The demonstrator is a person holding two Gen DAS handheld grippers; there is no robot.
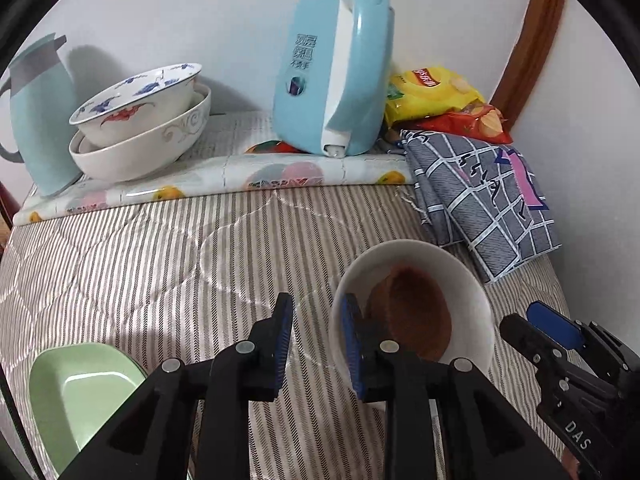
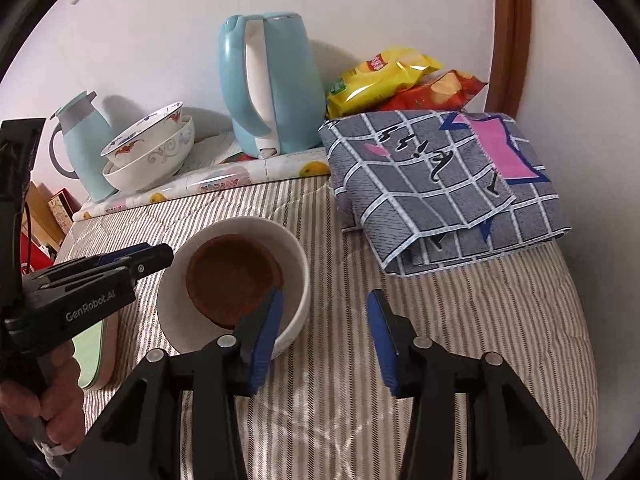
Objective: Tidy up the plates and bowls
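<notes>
A white bowl (image 1: 448,280) (image 2: 296,252) with a brown dish (image 1: 416,316) (image 2: 232,276) inside stands on the striped bedding. My left gripper (image 1: 316,336) is open; its right finger reaches over the bowl's near rim, its left finger is outside. My right gripper (image 2: 324,332) is open; its left finger lies over the bowl's near right rim. A pale green dish (image 1: 76,396) (image 2: 90,344) lies at the near left. Two stacked bowls, a blue-patterned one (image 1: 136,104) (image 2: 144,136) in a white one (image 1: 140,152) (image 2: 156,164), sit on the back shelf.
A light blue kettle (image 1: 336,76) (image 2: 272,84) and a pale blue thermos jug (image 1: 36,112) (image 2: 84,144) stand on the back shelf. Snack bags (image 1: 436,100) (image 2: 396,76) lie at the back right. A folded grey checked cloth (image 1: 484,200) (image 2: 444,184) lies right of the bowl.
</notes>
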